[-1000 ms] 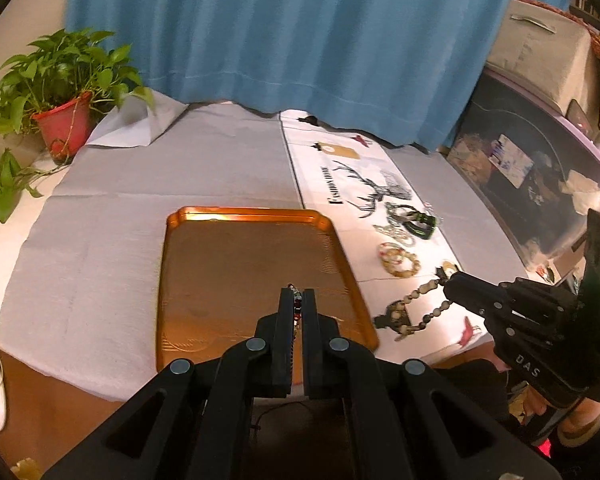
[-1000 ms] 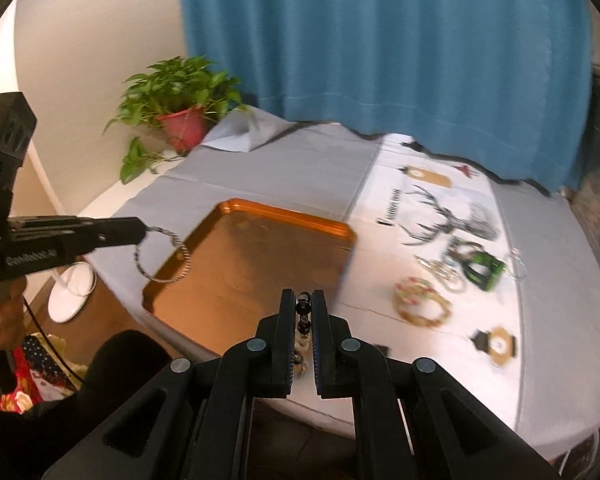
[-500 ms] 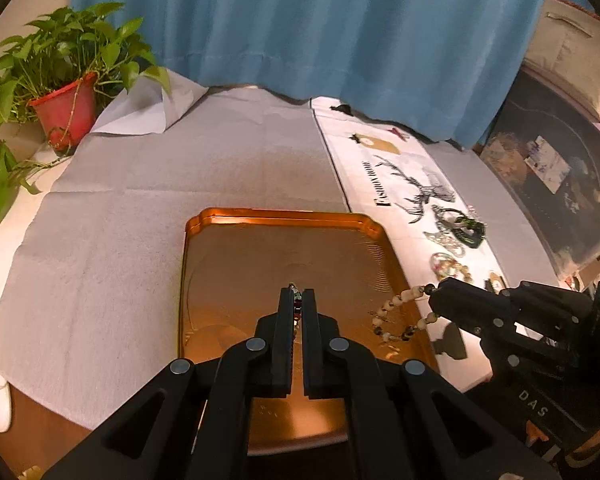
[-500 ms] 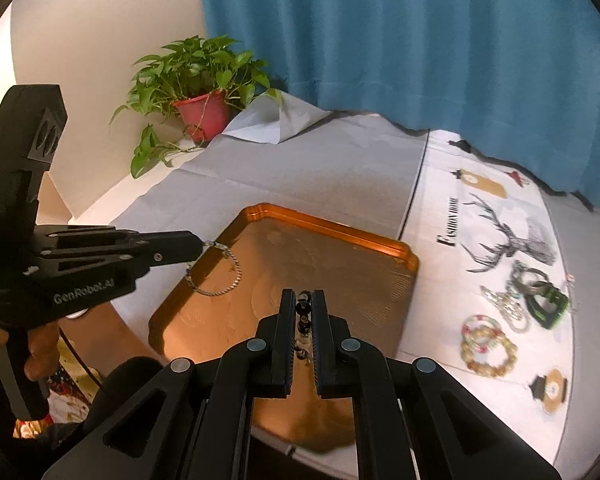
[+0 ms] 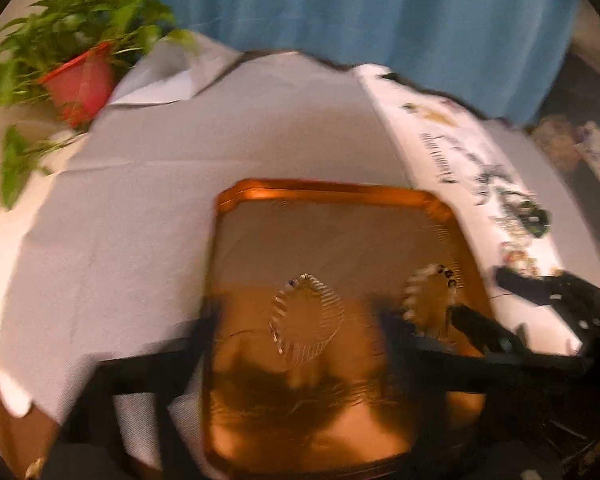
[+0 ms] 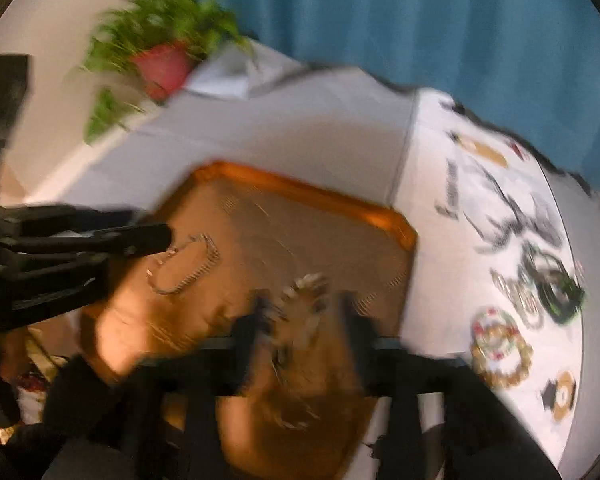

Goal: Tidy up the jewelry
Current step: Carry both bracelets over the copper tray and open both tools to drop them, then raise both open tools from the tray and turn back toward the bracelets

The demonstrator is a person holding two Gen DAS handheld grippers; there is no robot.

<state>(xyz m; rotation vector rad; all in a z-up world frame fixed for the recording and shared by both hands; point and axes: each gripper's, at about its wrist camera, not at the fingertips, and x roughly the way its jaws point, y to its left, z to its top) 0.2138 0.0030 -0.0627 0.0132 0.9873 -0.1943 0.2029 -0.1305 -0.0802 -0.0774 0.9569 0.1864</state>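
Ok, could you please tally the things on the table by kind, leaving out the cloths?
Jewelry: 6 (hoop, bead bracelet at the tray; green piece, silver piece, gold bracelet, pendant on the white cloth)
Tray: 1
Plant: 1
Total: 8

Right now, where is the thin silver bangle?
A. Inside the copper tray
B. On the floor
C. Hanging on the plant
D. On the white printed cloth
A: the thin silver bangle lies on the floor of the copper tray, between the opening left tongs, whose pads no longer press it.
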